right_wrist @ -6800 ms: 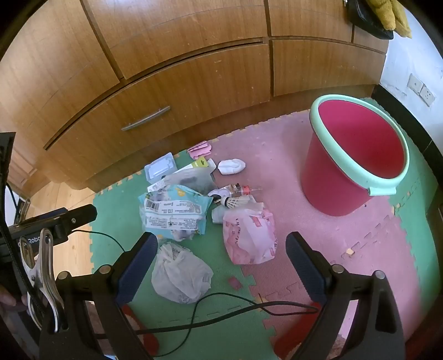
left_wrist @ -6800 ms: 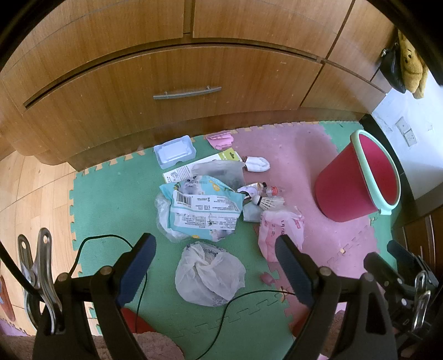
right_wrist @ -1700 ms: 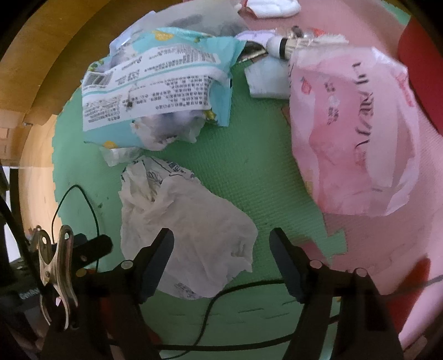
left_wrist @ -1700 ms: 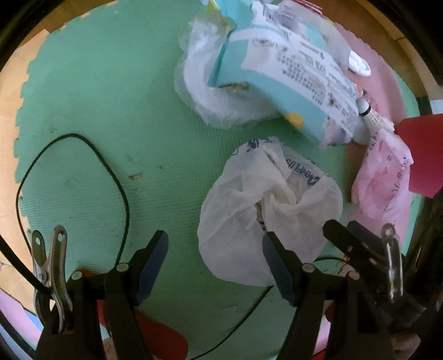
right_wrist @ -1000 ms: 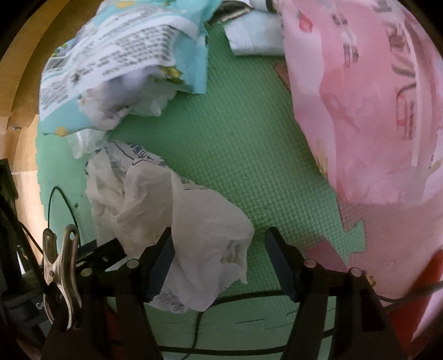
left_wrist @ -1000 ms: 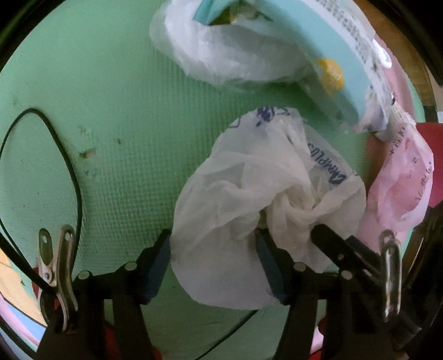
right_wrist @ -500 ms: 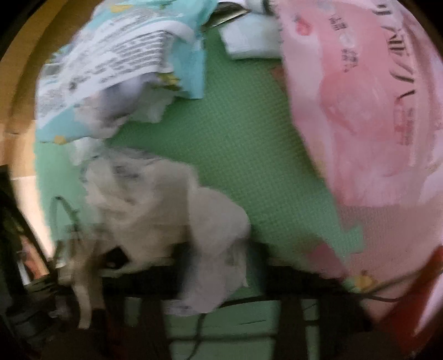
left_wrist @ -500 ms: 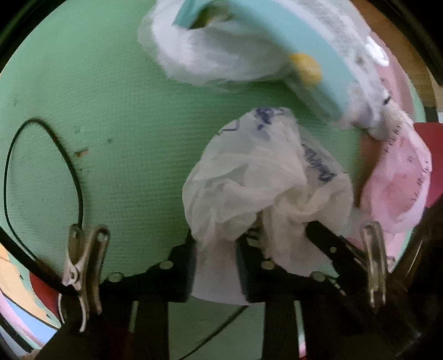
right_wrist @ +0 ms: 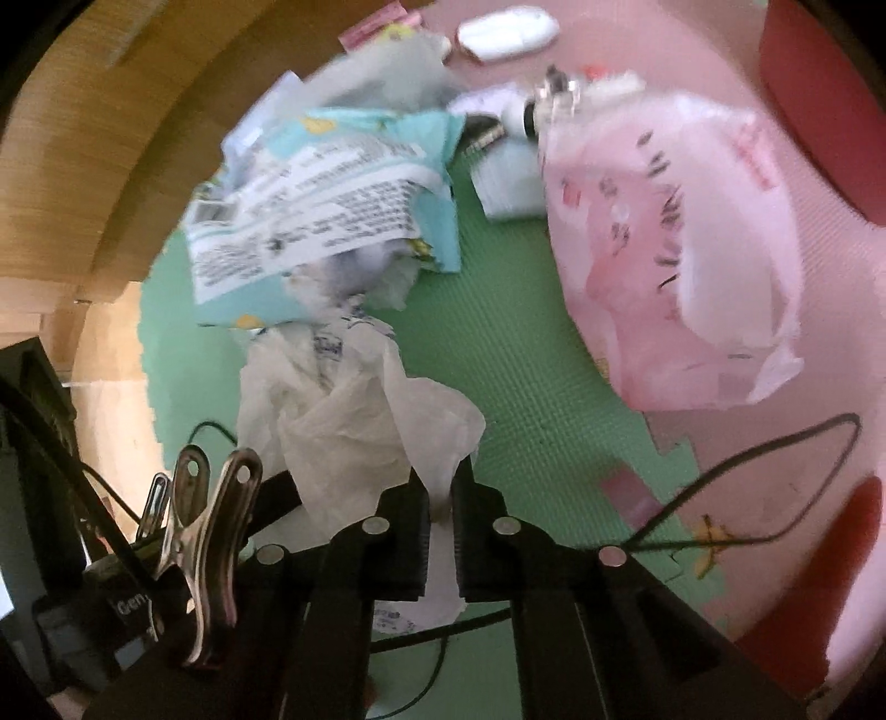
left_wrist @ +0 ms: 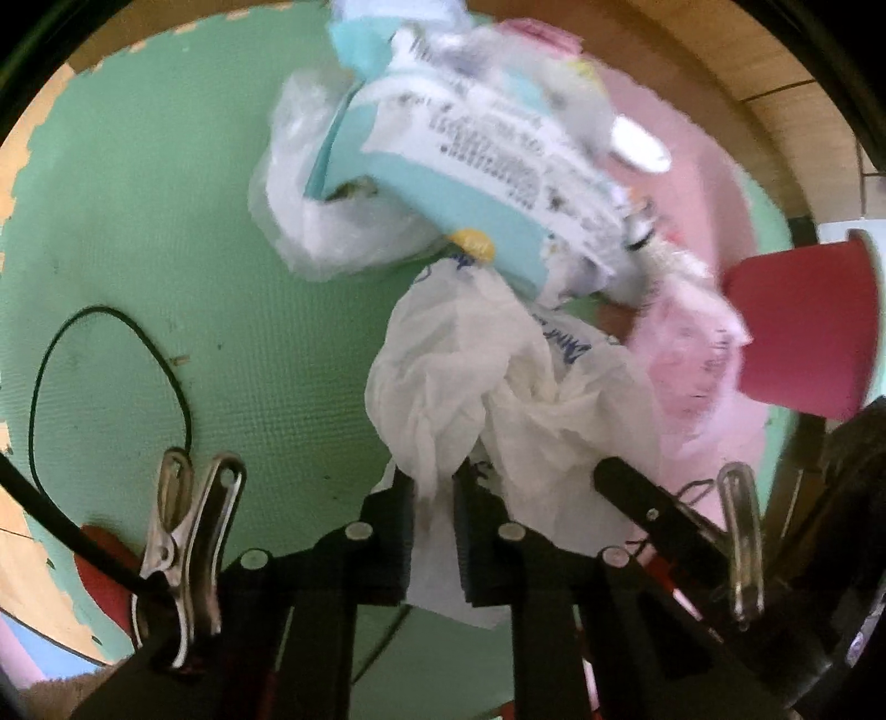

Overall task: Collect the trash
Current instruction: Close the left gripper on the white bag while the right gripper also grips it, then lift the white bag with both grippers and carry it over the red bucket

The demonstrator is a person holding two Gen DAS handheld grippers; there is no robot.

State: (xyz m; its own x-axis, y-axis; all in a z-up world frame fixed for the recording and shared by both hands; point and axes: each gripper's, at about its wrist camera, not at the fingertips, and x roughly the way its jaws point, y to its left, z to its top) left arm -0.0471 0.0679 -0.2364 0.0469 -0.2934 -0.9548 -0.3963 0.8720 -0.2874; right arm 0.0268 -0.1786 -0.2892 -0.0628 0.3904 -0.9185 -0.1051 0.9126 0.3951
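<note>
My left gripper [left_wrist: 433,501] is closing, its pads pinching a fold of the crumpled white plastic bag [left_wrist: 498,382] at the lower middle of the left wrist view. My right gripper [right_wrist: 440,501] is closing too, clamped on another fold of the same bag [right_wrist: 354,426], low in the middle of its own view. The bag bulges upward from both grips, over the green foam mat [left_wrist: 138,232]. Blue printed letters run along its creases, too blurred to read.

Above the bag lies a light blue packet [right_wrist: 326,221] with a white label of small black print and a barcode; the writing is not legible. Crumpled clear plastic [left_wrist: 310,221] spills from under it. To the right a pink plastic bag [right_wrist: 675,260] lies on the pink mat [right_wrist: 609,50], with dark letters I cannot make out.

The red bucket [left_wrist: 803,332] stands at the right edge of the left view; only its outer wall shows, so I cannot tell what is inside. A white oval object [right_wrist: 506,30] lies near the top of the right view.
</note>
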